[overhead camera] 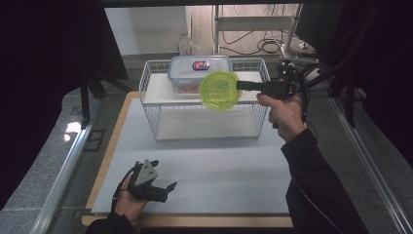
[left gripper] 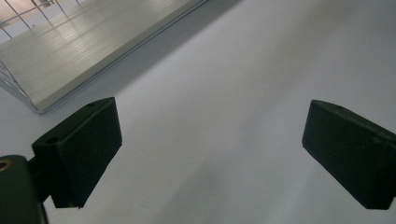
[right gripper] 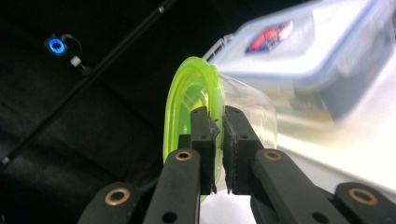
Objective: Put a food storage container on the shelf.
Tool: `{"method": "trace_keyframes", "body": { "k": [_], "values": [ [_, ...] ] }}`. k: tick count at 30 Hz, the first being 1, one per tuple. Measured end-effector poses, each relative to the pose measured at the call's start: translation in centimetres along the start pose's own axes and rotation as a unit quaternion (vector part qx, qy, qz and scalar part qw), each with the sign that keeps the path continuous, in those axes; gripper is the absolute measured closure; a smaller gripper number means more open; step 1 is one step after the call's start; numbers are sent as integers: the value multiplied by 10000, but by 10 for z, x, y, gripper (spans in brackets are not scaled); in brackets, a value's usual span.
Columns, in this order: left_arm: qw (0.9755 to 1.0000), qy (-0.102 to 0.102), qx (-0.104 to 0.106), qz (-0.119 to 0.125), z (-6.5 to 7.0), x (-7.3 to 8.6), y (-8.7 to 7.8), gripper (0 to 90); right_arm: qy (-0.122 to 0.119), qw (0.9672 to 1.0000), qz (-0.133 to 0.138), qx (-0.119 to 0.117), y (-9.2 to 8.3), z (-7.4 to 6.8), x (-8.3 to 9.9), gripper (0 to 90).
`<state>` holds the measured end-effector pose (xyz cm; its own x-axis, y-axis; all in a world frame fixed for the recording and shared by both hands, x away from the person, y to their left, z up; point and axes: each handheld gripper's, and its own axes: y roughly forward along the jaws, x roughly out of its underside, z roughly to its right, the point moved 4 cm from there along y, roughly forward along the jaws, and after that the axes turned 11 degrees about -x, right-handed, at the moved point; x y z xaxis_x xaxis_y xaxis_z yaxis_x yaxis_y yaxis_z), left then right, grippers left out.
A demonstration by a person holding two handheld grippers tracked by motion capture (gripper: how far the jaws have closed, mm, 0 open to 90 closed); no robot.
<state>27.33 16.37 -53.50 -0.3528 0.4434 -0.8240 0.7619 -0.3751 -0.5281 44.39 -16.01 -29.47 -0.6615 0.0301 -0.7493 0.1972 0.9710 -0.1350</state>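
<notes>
- Right gripper (overhead camera: 239, 85): jaws nearly closed, pinching rim of green-lidded tub (overhead camera: 220, 90), held on edge, lid facing camera.
- Tub in air in front of wire rack (overhead camera: 155, 122), just before clip-lid box (overhead camera: 200, 68) on top shelf.
- Left gripper (left gripper: 210, 149): jaws wide apart, empty, low over white mat (overhead camera: 219, 170), well away.

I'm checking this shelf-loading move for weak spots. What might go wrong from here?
The right gripper pinches only the rim of the green-lidded tub, which hangs sideways, so it may twist or slip out. It is held close to the lidded food box on the wire rack, so it may knock the box. The left gripper rests open by the near edge, too far off to steady anything.
</notes>
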Motion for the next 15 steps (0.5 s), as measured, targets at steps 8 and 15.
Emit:
{"method": "trace_keyframes", "body": {
  "k": [8, 15],
  "values": [
    [10000, 57, 41, -31, 0, 0, 0, 47, -30, 9994, 325, 109, 20, -7, -41, 841],
    [10000, 11, 82, 19, 2, 0, 0, 48, 214, 9982, 469, 298, 54, 7, -65, 840]
  ]
}}
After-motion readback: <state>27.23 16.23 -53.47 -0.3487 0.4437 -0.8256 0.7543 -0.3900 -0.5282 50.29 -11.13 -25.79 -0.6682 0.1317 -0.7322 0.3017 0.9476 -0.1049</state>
